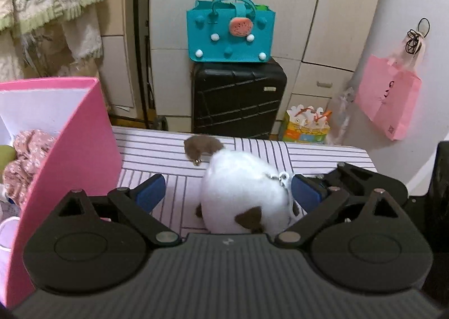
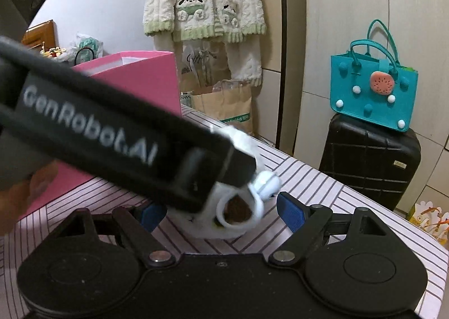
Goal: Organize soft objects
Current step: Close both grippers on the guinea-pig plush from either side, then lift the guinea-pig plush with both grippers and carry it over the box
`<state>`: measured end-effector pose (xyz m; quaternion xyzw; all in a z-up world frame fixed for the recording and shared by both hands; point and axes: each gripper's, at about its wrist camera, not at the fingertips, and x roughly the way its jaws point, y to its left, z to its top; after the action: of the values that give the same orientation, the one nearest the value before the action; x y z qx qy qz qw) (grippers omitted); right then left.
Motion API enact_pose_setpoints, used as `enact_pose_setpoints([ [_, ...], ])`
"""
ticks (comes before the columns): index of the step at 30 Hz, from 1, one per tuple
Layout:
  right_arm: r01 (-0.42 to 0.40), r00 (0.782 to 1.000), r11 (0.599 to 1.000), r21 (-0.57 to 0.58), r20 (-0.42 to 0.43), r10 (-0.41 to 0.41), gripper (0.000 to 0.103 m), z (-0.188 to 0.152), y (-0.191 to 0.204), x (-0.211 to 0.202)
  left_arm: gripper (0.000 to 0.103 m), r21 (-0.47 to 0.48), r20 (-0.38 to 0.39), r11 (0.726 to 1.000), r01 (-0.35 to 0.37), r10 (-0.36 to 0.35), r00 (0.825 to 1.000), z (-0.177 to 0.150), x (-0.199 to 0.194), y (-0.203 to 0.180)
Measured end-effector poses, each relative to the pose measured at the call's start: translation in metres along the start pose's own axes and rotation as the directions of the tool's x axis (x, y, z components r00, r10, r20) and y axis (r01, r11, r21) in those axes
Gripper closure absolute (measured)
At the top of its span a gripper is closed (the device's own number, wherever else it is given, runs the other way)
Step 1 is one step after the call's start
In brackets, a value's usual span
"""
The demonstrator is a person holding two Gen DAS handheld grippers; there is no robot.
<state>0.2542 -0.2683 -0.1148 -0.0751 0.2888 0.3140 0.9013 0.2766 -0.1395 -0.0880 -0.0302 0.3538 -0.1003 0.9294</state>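
White plush toy point(image 1: 241, 192): soft, light; I'd pinch its round middle.
Left claw point(image 1: 227, 192): spread wide, straddling it.
Right claw point(image 2: 219, 214): released.

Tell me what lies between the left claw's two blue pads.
The white plush toy with brown patches, on the striped cloth, nearer the right-hand pad; left wrist view shows it.

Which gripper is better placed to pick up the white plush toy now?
Probably the left gripper: the white plush toy lies between its open jaws, near one pad, and the pink box stands beside it. The right gripper is also open around the toy, but the left one blocks it.
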Motion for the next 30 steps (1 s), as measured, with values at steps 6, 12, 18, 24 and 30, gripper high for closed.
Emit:
enact_pose_setpoints([
  [6,0.005,1.000,1.000,-0.009,-0.004,-0.005,0.035,0.000,0.006,-0.004,0.020,-0.074,-0.061,0.994,0.075,-0.080,0.995,-0.004,0.012,0.010],
  [12,0.039,0.999,0.999,0.021,-0.006,-0.039,0.037,-0.006,0.013,-0.017,0.031,-0.114,-0.117,0.981,0.160,-0.173,0.978,-0.013,0.015,0.007],
  [18,0.053,0.999,0.996,0.069,-0.003,-0.053,0.037,-0.007,0.030,-0.040,0.032,-0.074,-0.107,0.978,0.194,-0.201,0.974,-0.022,-0.007,0.000],
  [24,0.075,0.997,0.990,0.119,0.018,-0.077,0.037,-0.007,0.057,-0.071,0.032,-0.060,-0.098,0.965,0.255,-0.260,0.961,-0.025,-0.042,0.002],
  [30,0.076,0.997,0.994,0.079,0.009,-0.077,0.036,-0.007,0.086,-0.092,0.033,0.016,-0.105,0.962,0.274,-0.271,0.957,-0.037,-0.079,0.001],
])
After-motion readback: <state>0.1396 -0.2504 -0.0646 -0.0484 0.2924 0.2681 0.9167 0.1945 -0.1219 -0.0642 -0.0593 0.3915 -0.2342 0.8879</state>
